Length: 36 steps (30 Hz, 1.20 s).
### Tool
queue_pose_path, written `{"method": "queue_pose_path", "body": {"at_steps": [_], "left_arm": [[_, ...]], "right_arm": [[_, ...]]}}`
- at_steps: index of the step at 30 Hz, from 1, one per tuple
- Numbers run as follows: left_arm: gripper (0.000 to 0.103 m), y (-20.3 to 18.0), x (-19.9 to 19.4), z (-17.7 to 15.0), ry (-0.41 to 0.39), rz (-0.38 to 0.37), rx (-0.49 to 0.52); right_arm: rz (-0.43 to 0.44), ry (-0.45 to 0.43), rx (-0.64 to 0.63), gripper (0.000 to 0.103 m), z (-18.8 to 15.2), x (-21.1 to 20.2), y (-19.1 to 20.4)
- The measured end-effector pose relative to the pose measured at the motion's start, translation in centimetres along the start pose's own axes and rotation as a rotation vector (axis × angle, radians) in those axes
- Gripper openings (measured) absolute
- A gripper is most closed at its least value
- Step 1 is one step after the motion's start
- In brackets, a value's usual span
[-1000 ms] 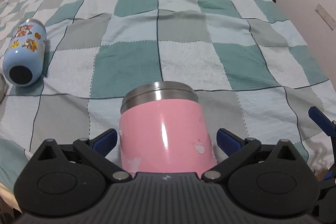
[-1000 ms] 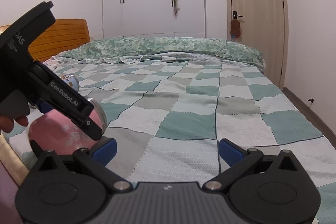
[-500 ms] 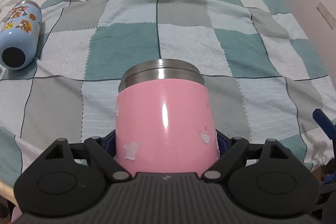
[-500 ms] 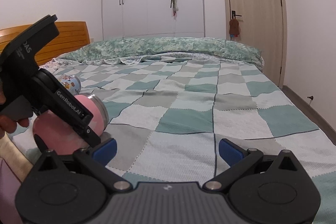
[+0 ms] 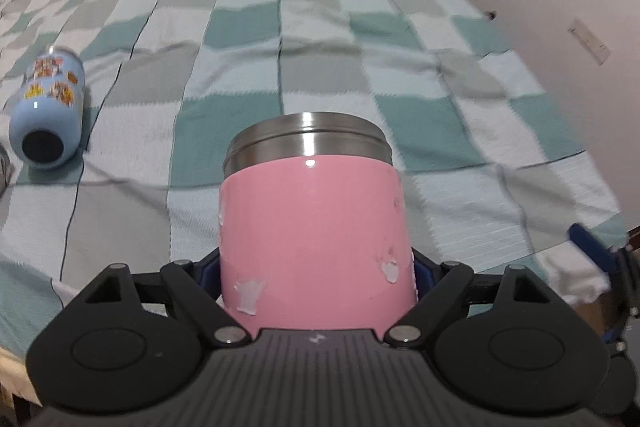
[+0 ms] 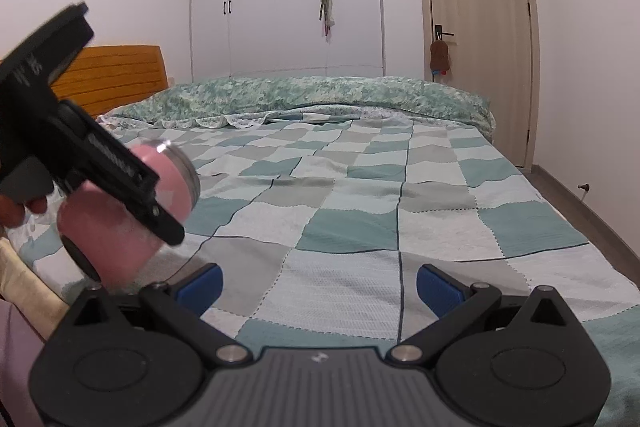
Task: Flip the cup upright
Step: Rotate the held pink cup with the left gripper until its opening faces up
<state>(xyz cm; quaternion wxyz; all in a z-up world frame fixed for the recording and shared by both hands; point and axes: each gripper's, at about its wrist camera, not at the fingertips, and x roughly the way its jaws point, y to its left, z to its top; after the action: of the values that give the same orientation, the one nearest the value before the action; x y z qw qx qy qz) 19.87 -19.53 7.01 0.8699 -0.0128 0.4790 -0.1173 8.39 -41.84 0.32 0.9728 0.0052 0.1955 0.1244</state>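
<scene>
Between the left tool [image 5: 316, 267] fingers sits the cup [image 5: 314, 239] (clamped).

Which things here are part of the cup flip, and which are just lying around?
In the job:
- pink steel-rimmed cup, lifted off the bed and tilted
- left tool, shut on it

Lying about:
- light blue stickered bottle on its side on the checked green-and-grey blanket
- right tool, open and holding nothing
</scene>
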Motion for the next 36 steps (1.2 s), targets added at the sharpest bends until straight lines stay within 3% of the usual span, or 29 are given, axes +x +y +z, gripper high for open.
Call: {"method": "queue_pose_path", "body": {"at_steps": [5, 8, 11, 14, 23, 31, 36], "left_arm": [[0.086, -2.2, -2.3, 0.9, -0.176, -0.023, 0.062], [0.087, -4.0, -2.5, 0.7, -0.345, -0.057, 0.101], [0.087, -5.5, -0.9, 0.1, -0.484, -0.085, 0.108], [0.087, -6.7, 1.7, -0.2, -0.556, -0.102, 0.075], [0.087, -9.7, 6.6, 0.3, -0.670, -0.024, 0.171], [0.086, -9.0, 9.1, -0.1, -0.564, -0.035, 0.145], [0.086, -8.6, 8.6, -0.6, -0.575, -0.034, 0.146]], "right_arm": [[-0.020, -0.029, 0.015, 0.103, 0.2, -0.9, -0.5], [-0.040, -0.041, 0.027, 0.103, 0.1, -1.0, -1.1], [-0.060, -0.045, 0.046, 0.103, -0.1, -1.1, -1.8], [-0.080, -0.042, 0.060, 0.103, -0.4, -1.2, -2.5], [-0.144, -0.030, 0.072, 0.103, -1.0, -1.2, -4.8], [-0.166, -0.015, 0.087, 0.103, -1.3, -0.1, -6.3], [-0.167, -0.015, 0.078, 0.103, -0.8, 0.8, -6.7]]}}
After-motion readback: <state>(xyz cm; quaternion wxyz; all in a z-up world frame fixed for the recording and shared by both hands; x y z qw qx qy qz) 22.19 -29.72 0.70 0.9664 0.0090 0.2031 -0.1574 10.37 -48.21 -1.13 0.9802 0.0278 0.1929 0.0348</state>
